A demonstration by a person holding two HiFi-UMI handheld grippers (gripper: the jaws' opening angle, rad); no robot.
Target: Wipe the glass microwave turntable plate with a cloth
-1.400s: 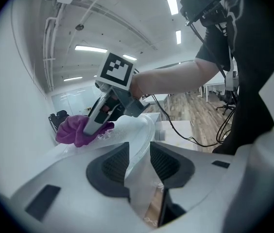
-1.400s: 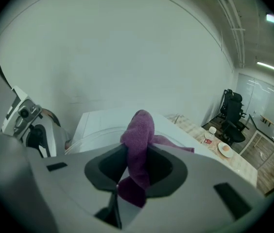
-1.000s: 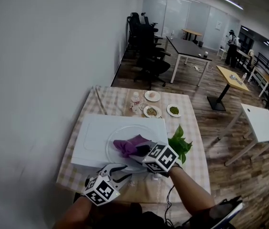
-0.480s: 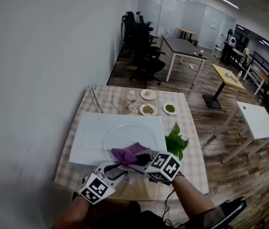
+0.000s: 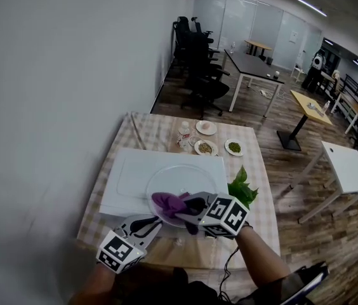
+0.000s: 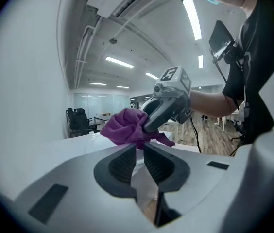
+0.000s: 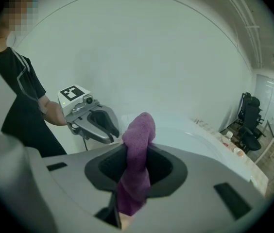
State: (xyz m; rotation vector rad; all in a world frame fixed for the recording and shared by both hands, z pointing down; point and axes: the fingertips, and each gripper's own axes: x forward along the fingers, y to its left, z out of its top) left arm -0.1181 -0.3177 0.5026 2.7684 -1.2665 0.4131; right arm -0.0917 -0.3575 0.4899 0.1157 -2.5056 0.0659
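On the bench [image 5: 263,224], the glass plate [image 5: 185,176] lies flat atop the white appliance [image 5: 125,183], with the purple cloth [image 5: 168,202] over its near part, clamped in the right tongs [image 5: 182,210]: the wiping step. The left tongs [image 5: 147,224] have just been closing to a narrow gap and seem to nip the plate's near rim (steadying it, I'd say). Next, the cloth needs to sweep across the far glass.

One glass plate [image 5: 180,172], one cloth [image 5: 167,202], three dishes [image 5: 205,128] [image 5: 204,147] [image 5: 233,147]

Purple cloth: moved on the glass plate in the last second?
Yes. The purple cloth, shut in the right gripper, has slid from the glass plate's middle toward its near edge.
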